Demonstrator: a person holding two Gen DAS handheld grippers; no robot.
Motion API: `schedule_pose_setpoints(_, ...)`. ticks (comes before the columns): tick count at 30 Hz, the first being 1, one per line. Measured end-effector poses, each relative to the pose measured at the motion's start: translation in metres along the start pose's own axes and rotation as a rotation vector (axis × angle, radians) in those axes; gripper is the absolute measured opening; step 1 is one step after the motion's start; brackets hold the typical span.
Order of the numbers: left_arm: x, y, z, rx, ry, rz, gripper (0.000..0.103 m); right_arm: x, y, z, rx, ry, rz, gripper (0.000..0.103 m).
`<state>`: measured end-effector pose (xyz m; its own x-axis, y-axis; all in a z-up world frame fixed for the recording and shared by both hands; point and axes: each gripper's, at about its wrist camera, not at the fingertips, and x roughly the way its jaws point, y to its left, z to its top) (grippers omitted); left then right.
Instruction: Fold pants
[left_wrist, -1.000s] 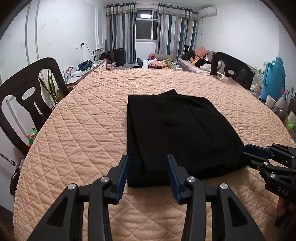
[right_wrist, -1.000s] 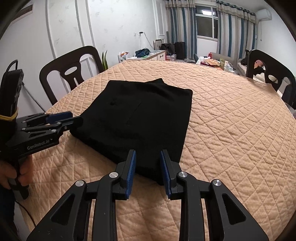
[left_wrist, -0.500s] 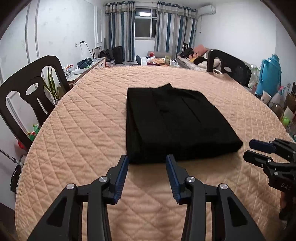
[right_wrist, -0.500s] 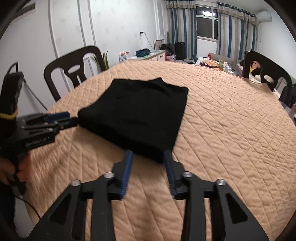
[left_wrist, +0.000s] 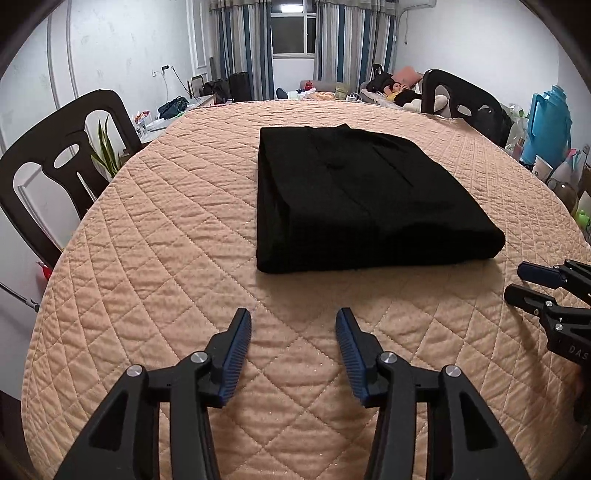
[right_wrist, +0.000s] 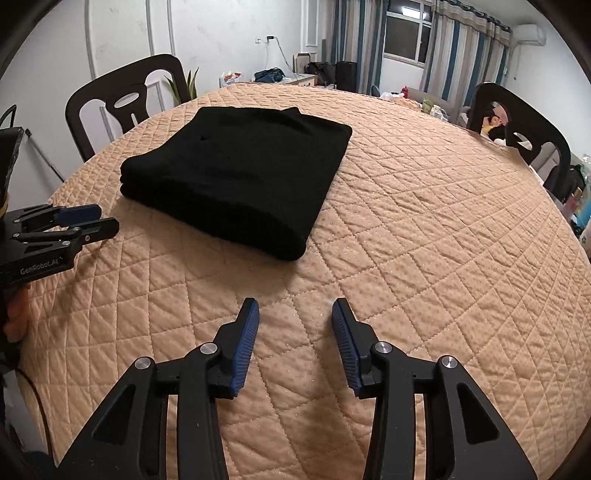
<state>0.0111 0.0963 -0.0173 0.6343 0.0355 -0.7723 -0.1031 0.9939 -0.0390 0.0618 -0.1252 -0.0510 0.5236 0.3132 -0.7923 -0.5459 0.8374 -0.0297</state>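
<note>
Black pants (left_wrist: 354, 199) lie folded into a thick rectangle on the peach quilted table cover (left_wrist: 177, 236); the right wrist view shows the same stack (right_wrist: 240, 177) from its other near corner. My left gripper (left_wrist: 293, 317) hovers over bare quilt short of the stack's near edge, its jaws opening with nothing between them. My right gripper (right_wrist: 295, 306) is likewise back from the pants, jaws opening and empty. Each gripper also shows at the edge of the other's view: the right gripper (left_wrist: 524, 280) and the left gripper (right_wrist: 103, 219).
Dark chairs (left_wrist: 62, 155) (left_wrist: 465, 99) (right_wrist: 122, 99) (right_wrist: 524, 129) stand around the table. A blue thermos jug (left_wrist: 550, 118) and small bottles sit off the table's right side. A hand (right_wrist: 14, 314) holds the left gripper's handle. Room clutter lies beyond the far edge.
Both grippers let go of the pants' near edge, spread their jaws and drew back over the quilt. The folded pants stayed flat on the table.
</note>
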Motion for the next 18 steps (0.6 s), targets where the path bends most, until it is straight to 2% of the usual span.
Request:
schedule_pose_setpoints(5, 0.0014, -0.0003, -0.0003, 0.003, 0.006, -0.025, 0.063, -0.0004, -0.0007, -0.0009, 0.004, 0.000, 0.004, 0.043)
schedule_pose_setpoints(18, 0.0037, -0.0009, 0.0006, 0.008, 0.012, -0.020, 0.069, -0.0012, -0.0011, -0.0009, 0.009, 0.000, 0.010, 0.043)
